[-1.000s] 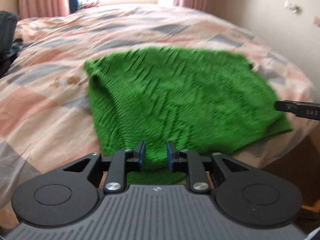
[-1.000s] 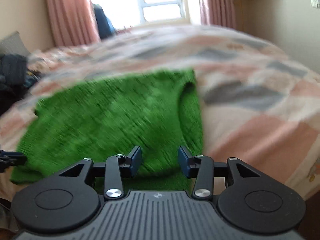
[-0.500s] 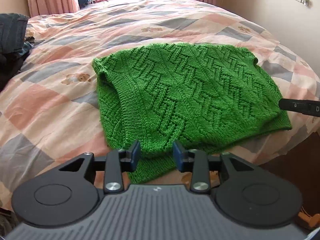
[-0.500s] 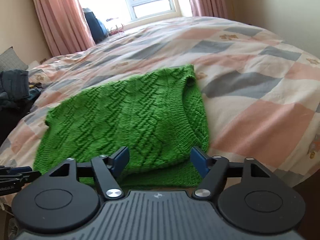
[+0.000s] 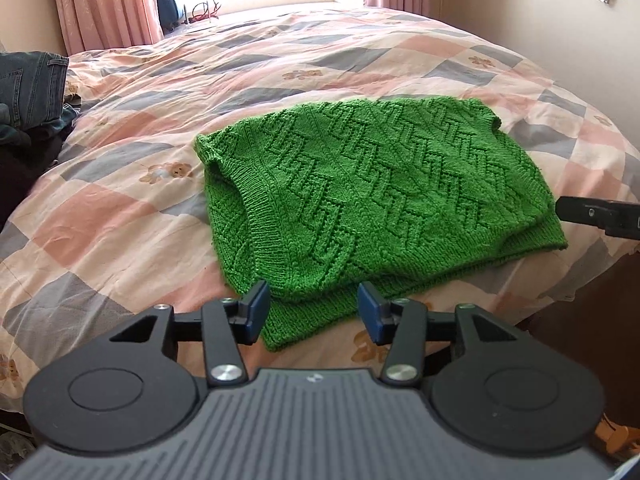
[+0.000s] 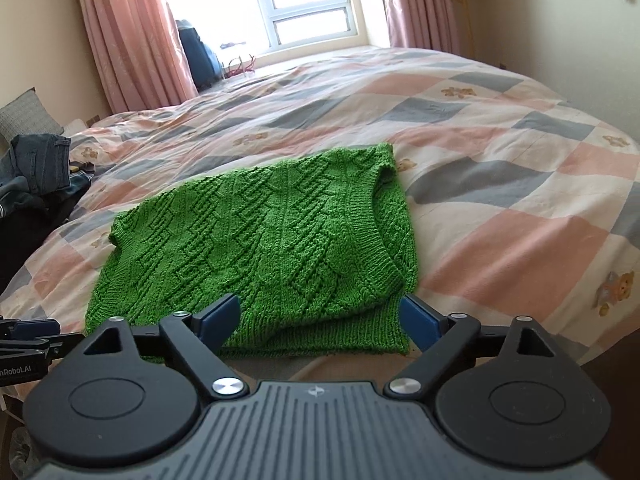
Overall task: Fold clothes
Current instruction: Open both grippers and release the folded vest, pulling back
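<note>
Left tongs [image 5: 308,312] and right tongs [image 6: 320,320] hang with jaws spread wide and empty over the near edge of a folded green knit sweater [image 5: 372,200]. It lies flat on a patchwork bed [image 5: 120,216], long axis crosswise to both cameras, ribbed armhole to the left in the left view. Jeans [image 6: 40,164] sit at the bed's far left.

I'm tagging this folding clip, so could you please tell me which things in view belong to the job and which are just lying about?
Part of the job:
- green knitted sweater, folded on the bed
- left tool, open
- right tool, open

Lying about:
- jeans in a dark clothes pile at the bed's left edge
- pink curtains
- grey cushion
- blue bag by the window
</note>
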Available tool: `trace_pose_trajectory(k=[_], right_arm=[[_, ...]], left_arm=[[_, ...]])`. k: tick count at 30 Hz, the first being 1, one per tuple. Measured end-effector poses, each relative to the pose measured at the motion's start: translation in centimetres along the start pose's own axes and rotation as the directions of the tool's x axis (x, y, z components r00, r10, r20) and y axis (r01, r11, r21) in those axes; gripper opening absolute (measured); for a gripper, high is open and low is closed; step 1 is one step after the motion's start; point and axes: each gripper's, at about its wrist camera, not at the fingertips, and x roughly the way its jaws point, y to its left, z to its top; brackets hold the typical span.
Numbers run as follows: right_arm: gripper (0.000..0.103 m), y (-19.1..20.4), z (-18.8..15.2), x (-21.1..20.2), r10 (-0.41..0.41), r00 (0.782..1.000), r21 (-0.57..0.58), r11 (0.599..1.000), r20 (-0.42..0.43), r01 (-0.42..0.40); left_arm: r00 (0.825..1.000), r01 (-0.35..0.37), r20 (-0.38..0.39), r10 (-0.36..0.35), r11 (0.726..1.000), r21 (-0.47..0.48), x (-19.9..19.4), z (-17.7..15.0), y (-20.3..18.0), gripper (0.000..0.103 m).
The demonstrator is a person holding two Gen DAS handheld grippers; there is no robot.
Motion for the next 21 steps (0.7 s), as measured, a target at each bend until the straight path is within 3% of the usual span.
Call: trace_pose_trajectory(k=[11, 21], right_arm=[[0.094, 0.8, -0.8, -1.5, 0.000, 1.000, -0.017, 1.000, -0.005, 0.000], [0.094, 0.9, -0.8, -1.7, -0.005, 1.000, -0.023, 1.000, -0.013, 0.004]], left_arm=[[1.000, 0.012, 0.011, -0.012, 1.000, 0.003, -1.9, -1.2, -0.2, 0.054], [1.000, 0.017, 0.007, -0.017, 1.000, 0.008, -2.3, -1.7, 0.0, 0.055]])
